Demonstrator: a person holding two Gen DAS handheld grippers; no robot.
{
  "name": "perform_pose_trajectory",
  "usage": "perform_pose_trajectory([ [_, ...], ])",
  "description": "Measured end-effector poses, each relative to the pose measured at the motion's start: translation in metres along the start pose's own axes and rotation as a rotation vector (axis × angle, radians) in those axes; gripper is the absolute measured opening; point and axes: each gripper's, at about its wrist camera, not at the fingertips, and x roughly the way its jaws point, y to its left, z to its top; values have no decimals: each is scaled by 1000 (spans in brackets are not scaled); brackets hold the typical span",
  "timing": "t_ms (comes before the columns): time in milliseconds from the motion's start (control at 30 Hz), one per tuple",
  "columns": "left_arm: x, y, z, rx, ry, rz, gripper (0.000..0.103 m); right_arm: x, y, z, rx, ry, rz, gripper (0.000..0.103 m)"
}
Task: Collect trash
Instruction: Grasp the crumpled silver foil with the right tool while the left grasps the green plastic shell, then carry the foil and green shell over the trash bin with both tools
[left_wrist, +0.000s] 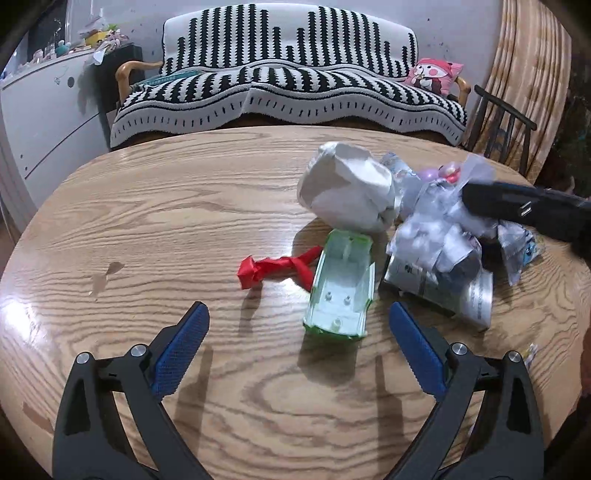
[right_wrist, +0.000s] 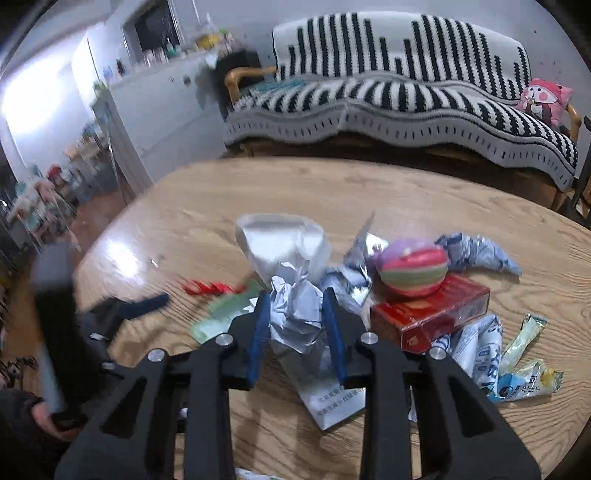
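Trash still litters the table (left_wrist: 155, 206), so collection looks barely begun: the right claw (right_wrist: 295, 317) is pinched on a crumpled silver wrapper (right_wrist: 295, 314) in the pile, while the left claw (left_wrist: 299, 325) hangs wide and empty over the green plastic tray (left_wrist: 341, 284). Red ribbon (left_wrist: 273, 269), white paper ball (left_wrist: 347, 192), red box (right_wrist: 432, 314) and sachets (right_wrist: 517, 369) remain; no bin shows.

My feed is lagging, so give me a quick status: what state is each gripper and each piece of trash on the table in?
Left gripper: open, empty, over the table.
Right gripper: shut on the crumpled paper.
Green tray: lying upside down, untouched.
Red wrapper: twisted, loose on the table.
White wad: crumpled, resting in the pile.
Red box: closed, flat, striped ball on top.
Sachets: loose beside the box.
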Motion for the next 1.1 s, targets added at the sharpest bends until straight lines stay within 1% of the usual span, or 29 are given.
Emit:
perform_pose_trajectory([
  [67, 2, -3, 6, 1, -6, -14, 93, -16, -4, 1, 34, -40, 56, 29],
  [100, 3, -5, 7, 4, -9, -19, 90, -21, -8, 2, 57, -49, 99, 29],
  [133, 4, -8, 9, 8, -10, -30, 87, -26, -15, 2, 109, -50, 169, 28],
  [167, 4, -11, 10, 11, -10, -35, 82, -29, -19, 2, 127, -50, 180, 28],
  [233, 8, -17, 12, 19, -1, -39, 77, -36, -22, 0, 115, -61, 158, 28],
  [267, 10, -19, 11, 20, 7, -43, 69, -38, -22, -2, 108, -63, 144, 28],
  [300, 13, -21, 11, 22, 20, -50, 58, -41, -22, -3, 99, -61, 130, 28],
  [333, 15, -23, 10, 26, 32, -51, 52, -42, -23, -5, 93, -59, 121, 28],
  [367, 15, -24, 9, 30, 37, -49, 40, -45, -24, -7, 88, -57, 111, 28],
  [400, 15, -26, 8, 37, 40, -50, 35, -48, -26, -9, 87, -55, 106, 28],
  [533, 1, -31, 6, 59, 14, -23, 33, -60, -37, -17, 91, -53, 89, 28],
  [700, -36, -41, 6, 74, -48, -21, 33, -86, -55, -30, 97, -74, 57, 28],
  [767, -47, -50, 6, 80, -68, -34, 33, -100, -67, -38, 103, -80, 24, 28],
  [933, -67, -99, 15, 126, -97, -118, 33, -140, -102, -61, 131, -85, -83, 28],
  [1000, -72, -130, 18, 163, -107, -163, 33, -164, -126, -77, 163, -87, -147, 28],
  [1100, -75, -183, 17, 217, -99, -238, 33, -194, -159, -101, 209, -84, -236, 28],
])
